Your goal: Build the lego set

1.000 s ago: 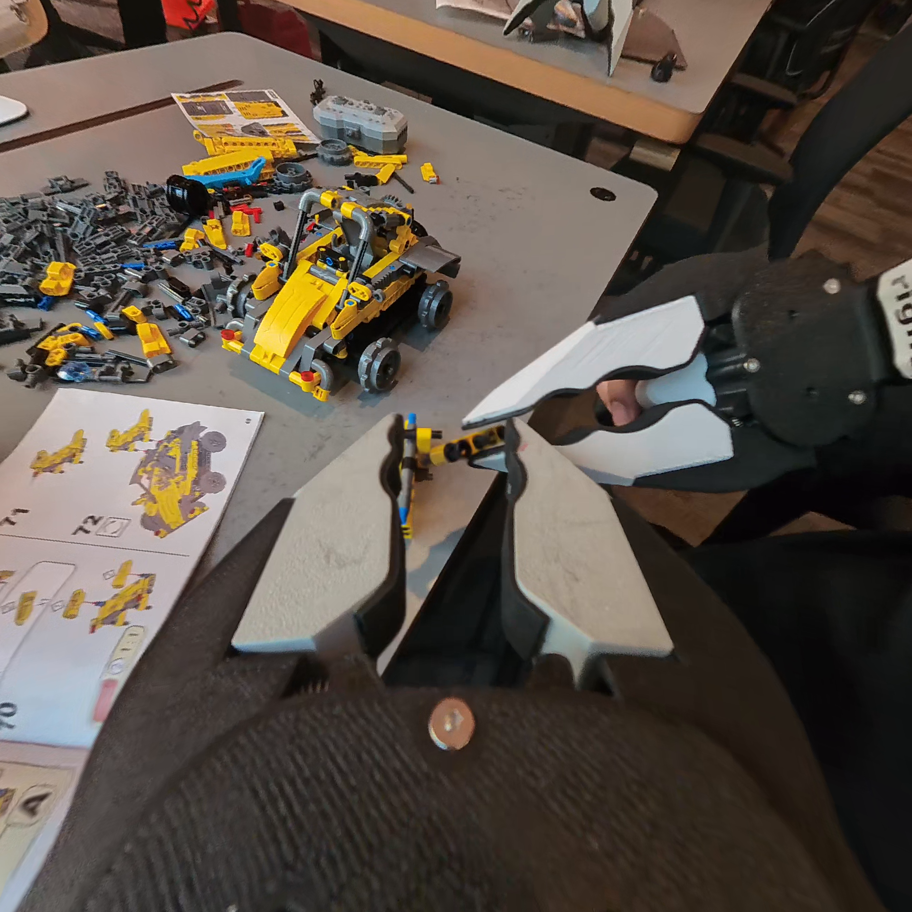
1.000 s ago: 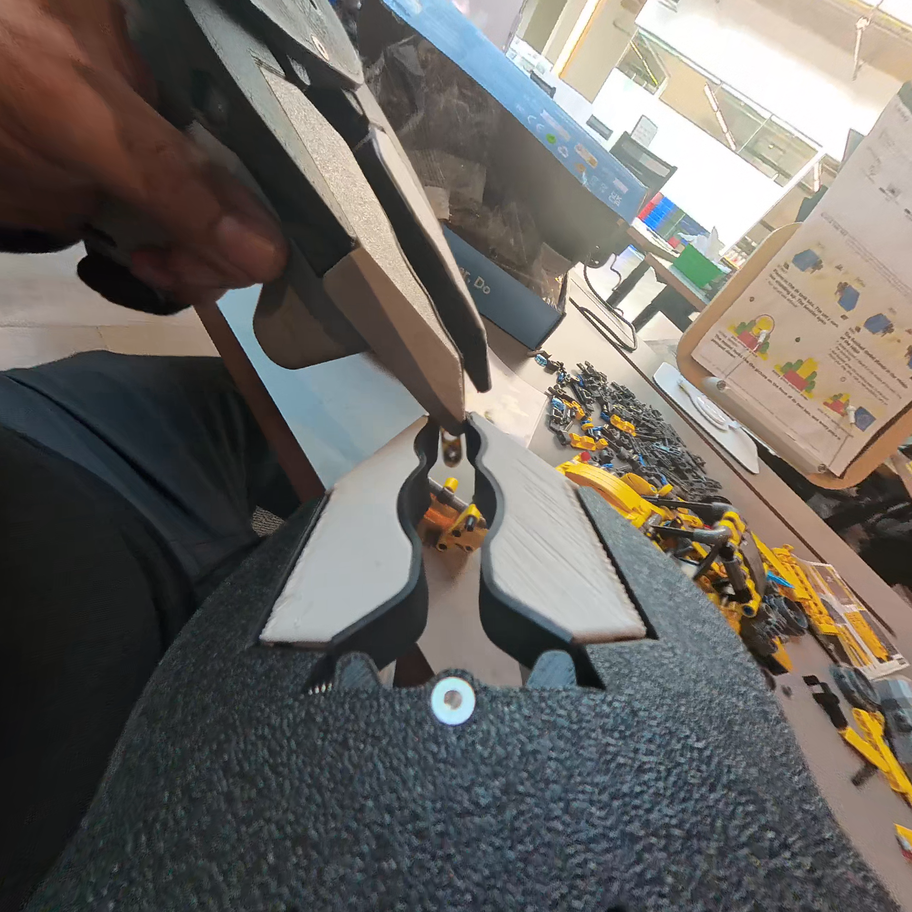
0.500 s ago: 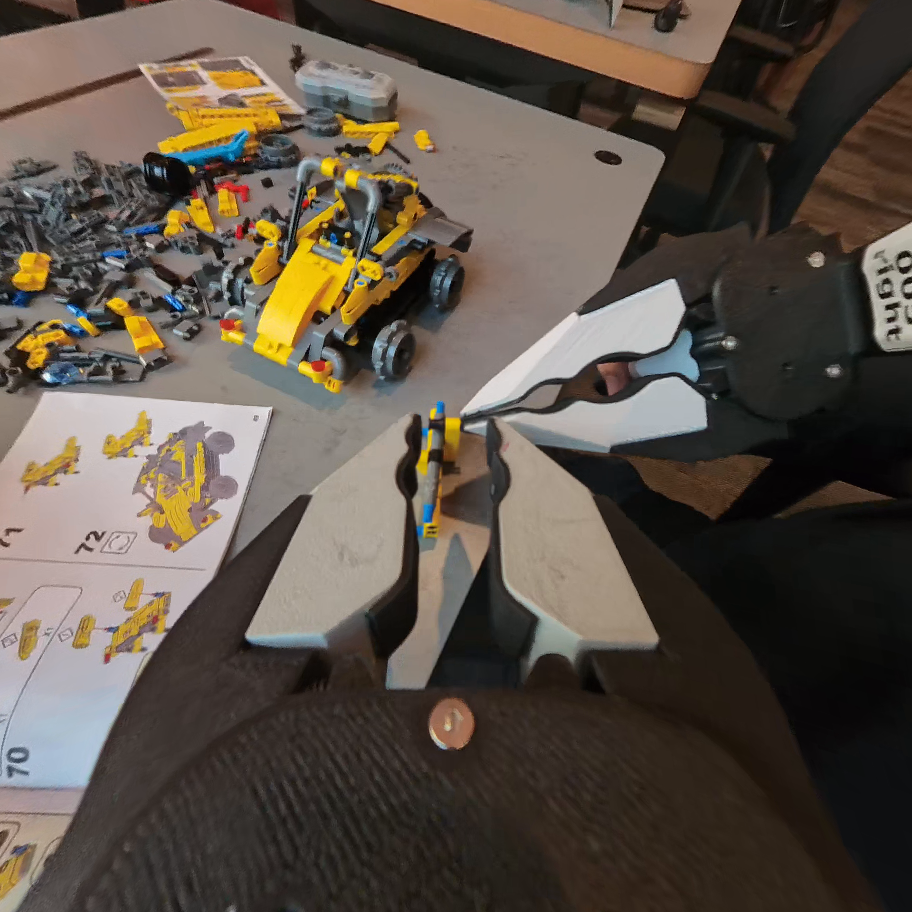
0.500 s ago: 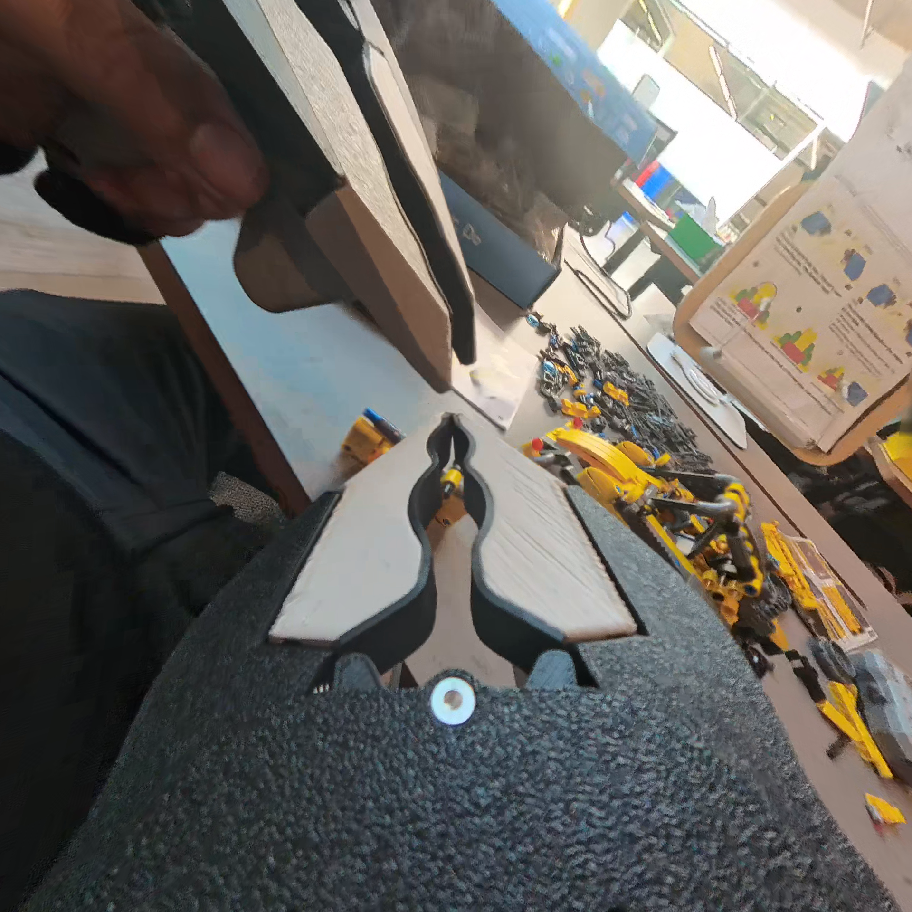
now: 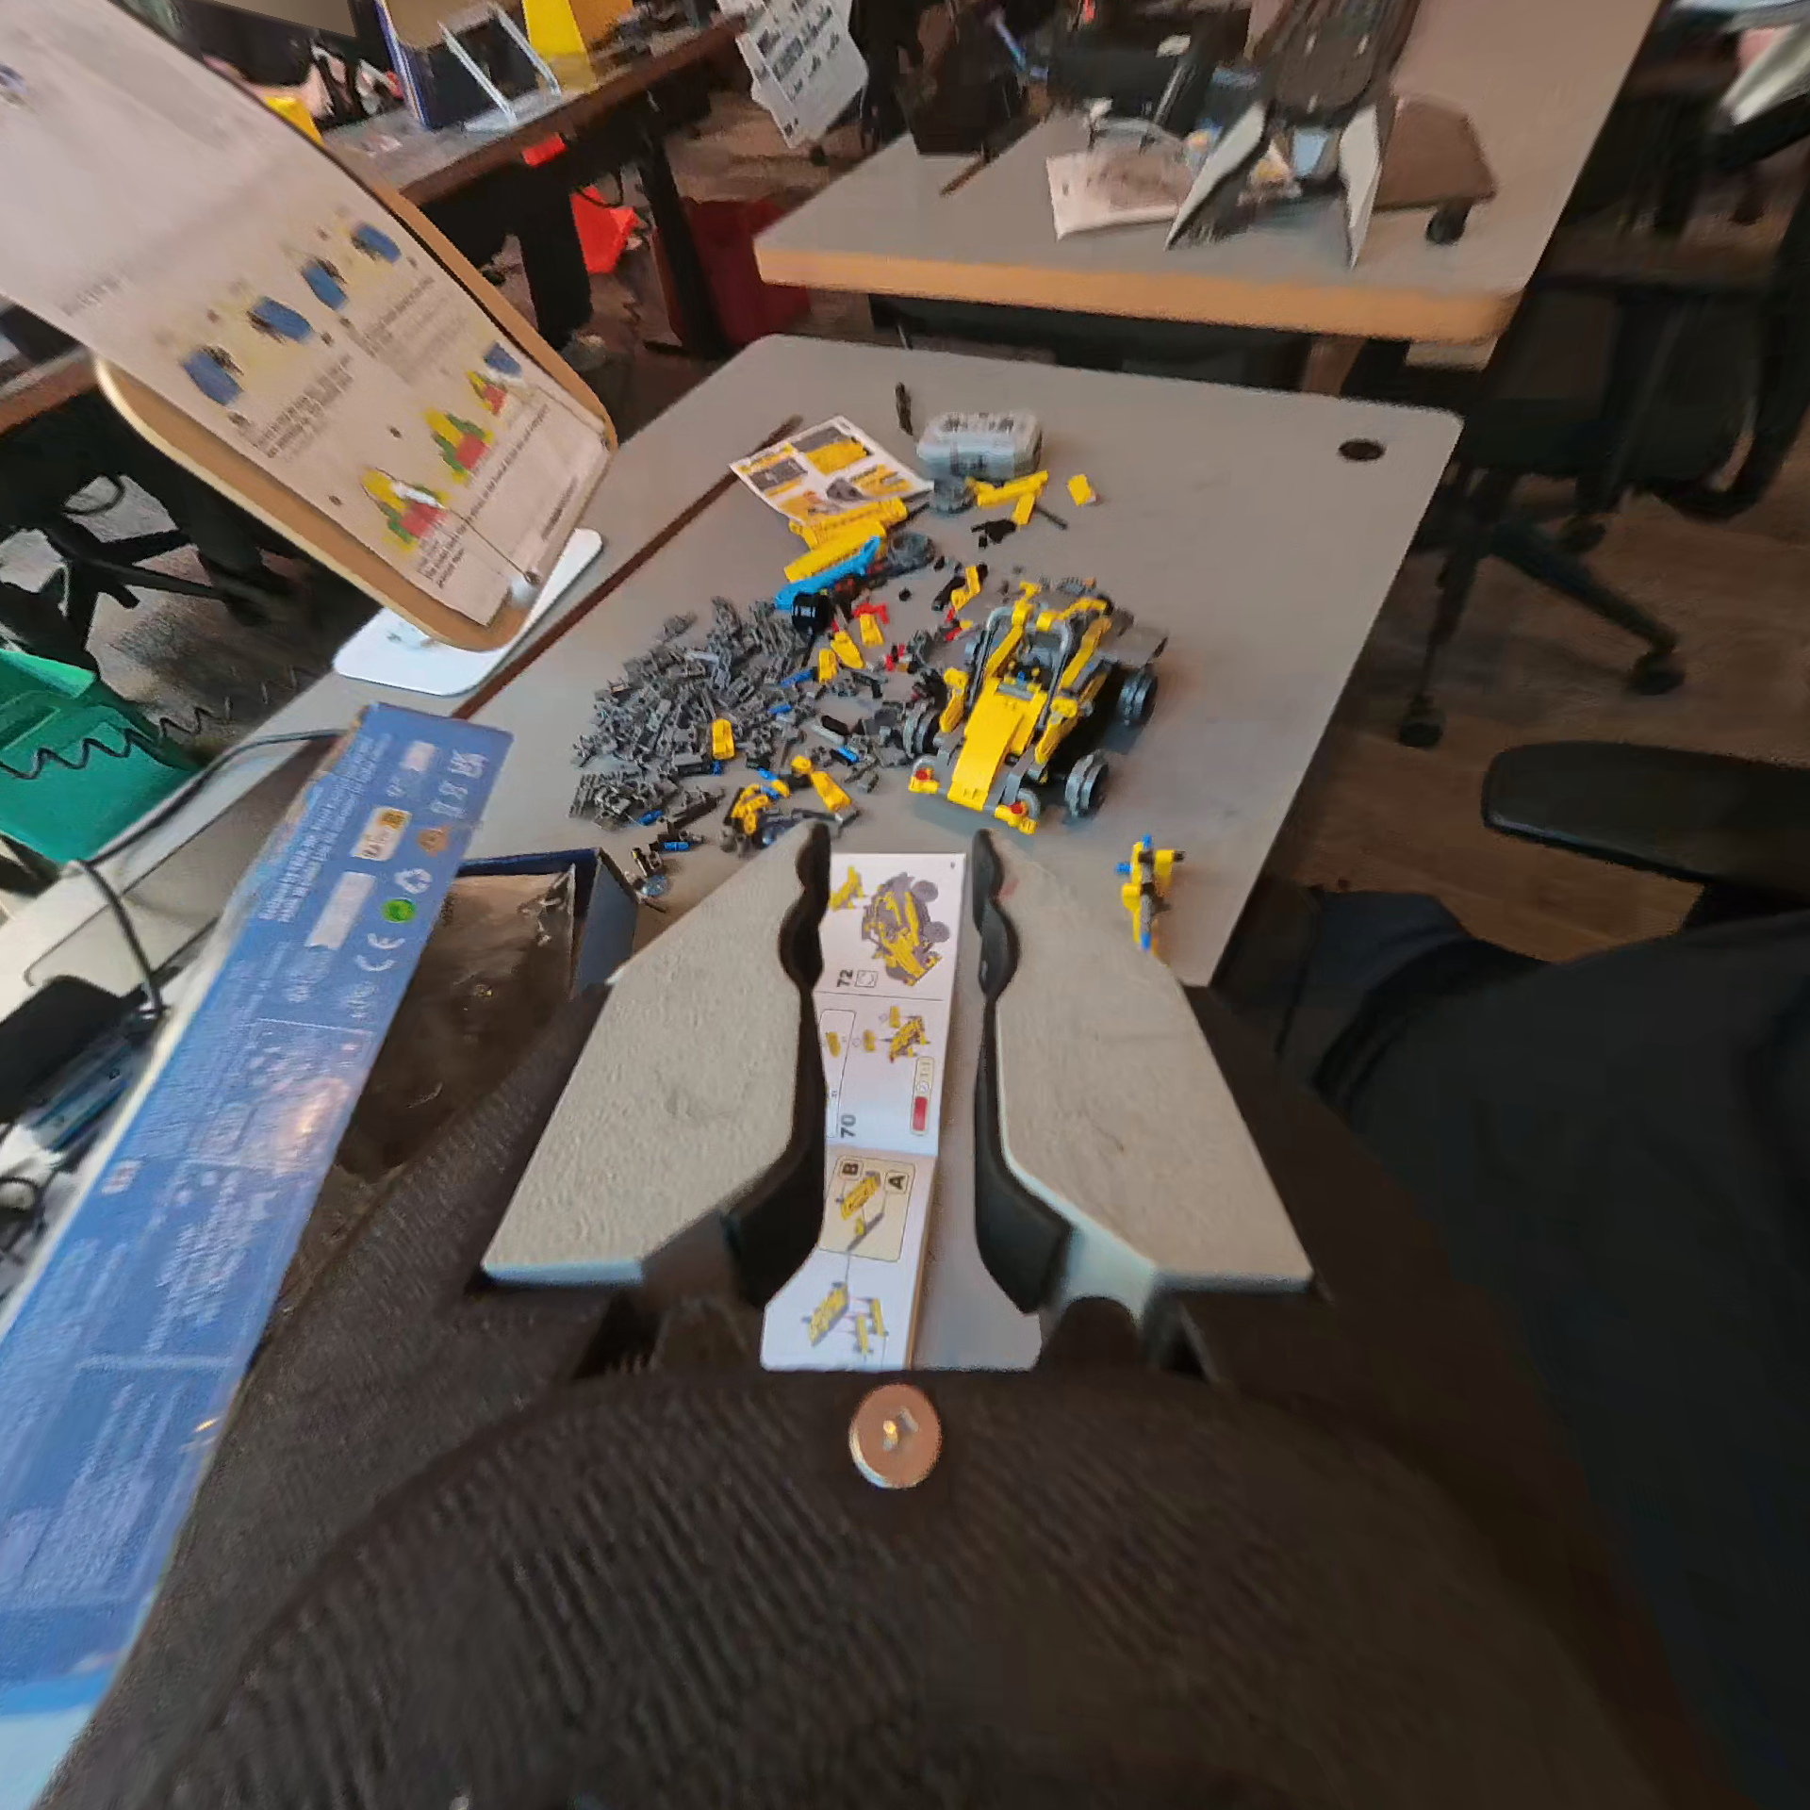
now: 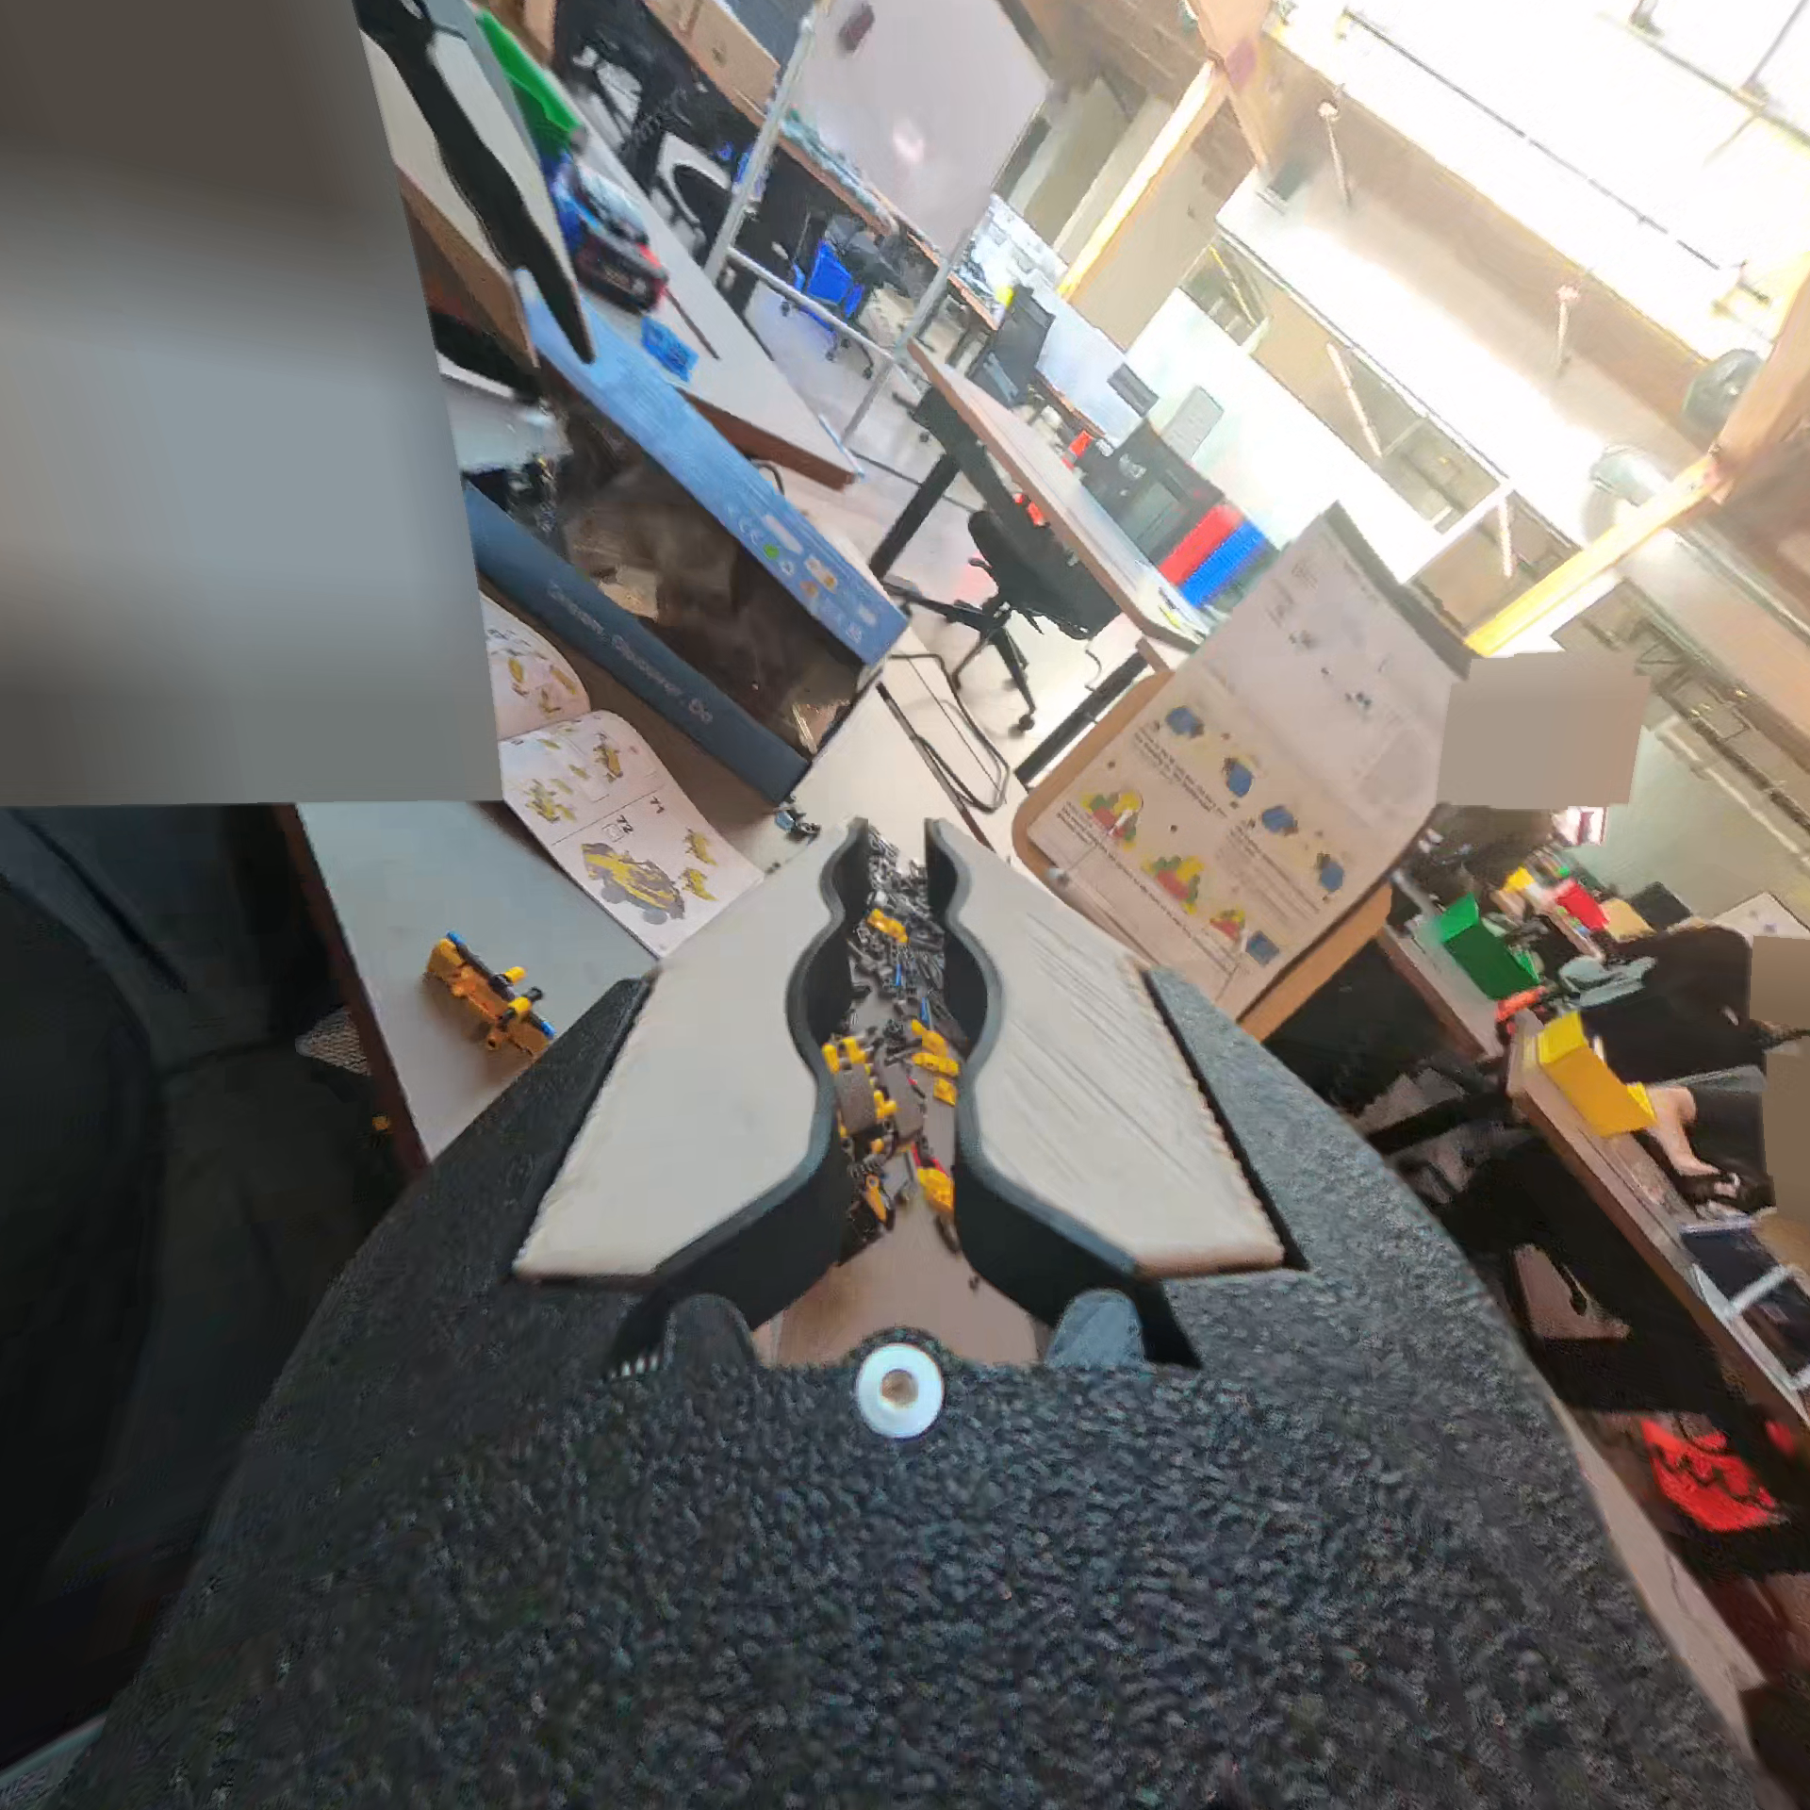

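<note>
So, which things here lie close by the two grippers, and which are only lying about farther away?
Close by: left gripper, open, over the instruction booklet; right gripper, open, pointing over the loose pieces; small yellow assembly at the edge of the table, held by neither.

Lying about: yellow car, blue box, grey battery box, board with a printed sheet.
</note>
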### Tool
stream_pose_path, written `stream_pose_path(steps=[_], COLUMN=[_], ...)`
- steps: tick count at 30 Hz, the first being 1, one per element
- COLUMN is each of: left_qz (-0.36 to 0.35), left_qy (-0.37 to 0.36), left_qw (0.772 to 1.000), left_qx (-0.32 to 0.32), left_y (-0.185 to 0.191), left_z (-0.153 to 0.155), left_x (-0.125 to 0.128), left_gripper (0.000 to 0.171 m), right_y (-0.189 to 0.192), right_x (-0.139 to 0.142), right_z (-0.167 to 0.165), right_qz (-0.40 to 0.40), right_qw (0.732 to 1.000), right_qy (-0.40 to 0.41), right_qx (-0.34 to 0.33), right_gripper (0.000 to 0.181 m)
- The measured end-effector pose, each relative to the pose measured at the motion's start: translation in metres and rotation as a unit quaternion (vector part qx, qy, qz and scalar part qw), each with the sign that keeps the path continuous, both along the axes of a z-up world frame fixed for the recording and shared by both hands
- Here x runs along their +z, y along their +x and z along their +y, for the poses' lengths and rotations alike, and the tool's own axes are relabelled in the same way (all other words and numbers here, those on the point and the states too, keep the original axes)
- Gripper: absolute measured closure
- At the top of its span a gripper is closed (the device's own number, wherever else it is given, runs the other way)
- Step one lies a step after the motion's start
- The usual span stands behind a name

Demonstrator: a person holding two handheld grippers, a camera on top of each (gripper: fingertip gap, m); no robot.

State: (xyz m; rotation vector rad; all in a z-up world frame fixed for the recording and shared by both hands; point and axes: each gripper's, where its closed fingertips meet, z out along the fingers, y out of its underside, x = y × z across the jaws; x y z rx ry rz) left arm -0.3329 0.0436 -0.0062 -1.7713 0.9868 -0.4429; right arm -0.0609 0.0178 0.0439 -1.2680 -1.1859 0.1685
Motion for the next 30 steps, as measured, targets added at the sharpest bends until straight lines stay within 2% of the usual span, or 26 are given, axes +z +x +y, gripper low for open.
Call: stream_pose_path(steps=[2,5,7,8,9,10,14,17,19,22,24,27,30], left_qz=[-0.017,-0.022,0.012,0.030,0.047,0.063,0.127,0.156,0.160,0.132,0.123,0.141,0.127], left_qy=[0.005,0.017,0.032,0.046,0.056,0.062,0.091,0.104,0.109,0.087,0.056,-0.009,-0.098], left_qw=[1.000,1.000,0.999,0.998,0.997,0.996,0.988,0.982,0.979,0.980,0.979,0.971,0.963], left_qx=[0.004,-0.006,-0.007,-0.001,0.004,0.007,0.002,-0.034,-0.065,-0.117,-0.153,-0.193,-0.216], left_y=[-0.007,0.008,0.022,0.028,0.034,0.041,0.064,0.088,0.108,0.145,0.169,0.197,0.220], left_z=[-0.012,-0.037,-0.060,-0.071,-0.083,-0.097,-0.146,-0.176,-0.187,-0.195,-0.195,-0.195,-0.207], left_x=[0.029,0.061,0.081,0.090,0.098,0.104,0.124,0.131,0.127,0.102,0.068,-0.012,-0.101], left_gripper=[0.146,0.146,0.143,0.142,0.141,0.140,0.138,0.136,0.135,0.133,0.132,0.134,0.132], right_y=[0.009,0.017,0.015,0.018,0.022,0.024,0.041,0.071,0.094,0.129,0.145,0.138,0.101], right_x=[0.042,0.090,0.109,0.118,0.125,0.131,0.139,0.131,0.118,0.090,0.065,0.014,-0.058], right_z=[-0.026,-0.055,-0.080,-0.087,-0.097,-0.110,-0.174,-0.228,-0.261,-0.291,-0.299,-0.300,-0.290], right_qz=[0.023,0.049,-0.005,-0.033,-0.057,-0.081,-0.154,-0.175,-0.175,-0.153,-0.141,-0.085,-0.007], right_qw=[0.999,0.997,0.997,0.997,0.995,0.993,0.979,0.967,0.964,0.960,0.956,0.964,0.967], right_qy=[0.011,0.061,0.072,0.073,0.072,0.072,0.067,0.048,0.027,-0.019,-0.054,-0.130,-0.217], right_qx=[0.031,0.023,0.018,-0.008,-0.034,-0.050,-0.117,-0.176,-0.200,-0.235,-0.250,-0.214,-0.136], right_gripper=[0.165,0.174,0.171,0.168,0.156,0.148,0.150,0.151,0.158,0.161,0.157,0.149,0.142])
